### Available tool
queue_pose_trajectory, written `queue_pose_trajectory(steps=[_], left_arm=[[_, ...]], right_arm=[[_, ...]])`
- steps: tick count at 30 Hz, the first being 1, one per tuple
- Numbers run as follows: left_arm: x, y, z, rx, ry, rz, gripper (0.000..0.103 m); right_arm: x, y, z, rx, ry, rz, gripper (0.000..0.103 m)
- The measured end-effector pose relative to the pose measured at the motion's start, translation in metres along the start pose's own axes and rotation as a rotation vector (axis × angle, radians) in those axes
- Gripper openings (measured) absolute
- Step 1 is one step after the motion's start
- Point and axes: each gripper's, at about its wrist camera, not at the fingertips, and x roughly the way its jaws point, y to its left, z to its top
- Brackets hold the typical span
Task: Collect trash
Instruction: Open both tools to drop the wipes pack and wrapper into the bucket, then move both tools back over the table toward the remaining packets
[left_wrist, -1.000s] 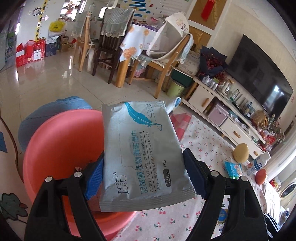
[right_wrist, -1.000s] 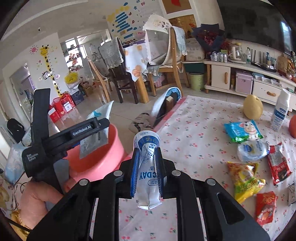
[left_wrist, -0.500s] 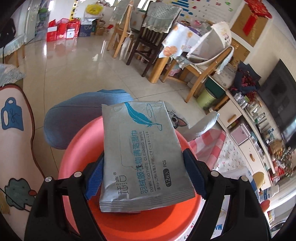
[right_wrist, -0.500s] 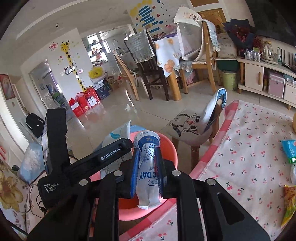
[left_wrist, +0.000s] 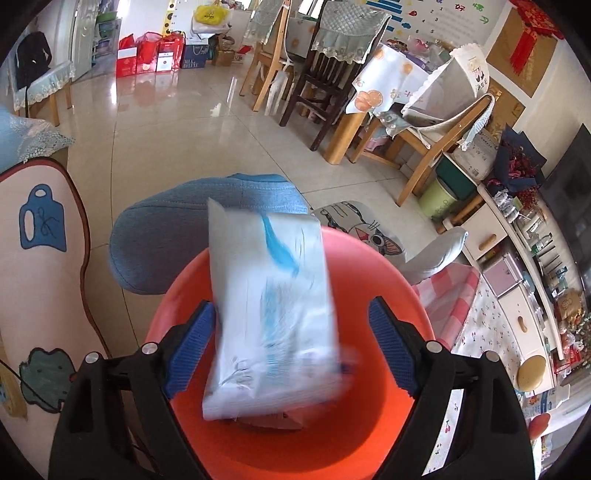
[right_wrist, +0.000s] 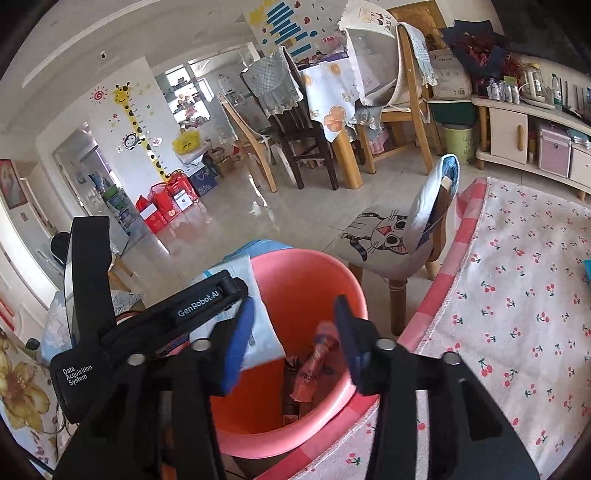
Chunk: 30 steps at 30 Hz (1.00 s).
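My left gripper (left_wrist: 291, 347) hangs over the pink bucket (left_wrist: 369, 258) with its jaws opening. The silver wipes packet (left_wrist: 269, 306) with a blue feather print is blurred between the pads, loose and tipping into the bucket. My right gripper (right_wrist: 293, 341) is over the same bucket (right_wrist: 295, 258), jaws opening, nothing pressed between the pads. Below them a blurred, pinkish tube-shaped packet (right_wrist: 314, 365) stands among dark wrappers at the bucket's bottom. In the right wrist view a left gripper finger (right_wrist: 207, 306) reaches in from the left with the wipes packet (right_wrist: 258, 332) beside it.
A small chair with a cat picture (right_wrist: 388, 236) stands just behind the bucket. The cherry-print mat (right_wrist: 517, 295) spreads to the right. A blue cushion (left_wrist: 203, 229) lies behind the bucket. Dining chairs and a table (left_wrist: 332, 74) stand further back.
Both grippers swung from the mat to above the bucket. Both jaws have opened. The wipes packet is slipping out of the left one and the white tube has left the right one.
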Motion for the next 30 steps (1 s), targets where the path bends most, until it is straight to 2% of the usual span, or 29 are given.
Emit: queue_pose_trajectory(steps=[3,5,9,17,22,30], left_arm=[[-0.004,-0.004,-0.001,0.03,-0.031,-0.007,0.087],[-0.006,-0.009,-0.002,0.053,-0.046,-0.029,0.088],[-0.011,-0.023,-0.004,0.082,-0.084,-0.094,0.091],[-0.026,-0.049,-0.015,0.172,-0.19,-0.194,0.093],[-0.032,-0.067,-0.023,0.254,-0.206,-0.233,0.094],[-0.034,-0.091,-0.036,0.358,-0.163,-0.179,0.094]], right_arm=[[-0.01,-0.004,-0.005,-0.024,-0.009,-0.045,0.07],[-0.02,-0.005,-0.008,-0.062,-0.021,-0.092,0.081],[-0.037,-0.009,-0.02,-0.13,-0.042,-0.18,0.09],[-0.061,-0.015,-0.047,-0.256,-0.045,-0.287,0.092],[-0.075,-0.018,-0.055,-0.296,-0.057,-0.313,0.092],[-0.101,-0.036,-0.069,-0.272,-0.072,-0.363,0.093]])
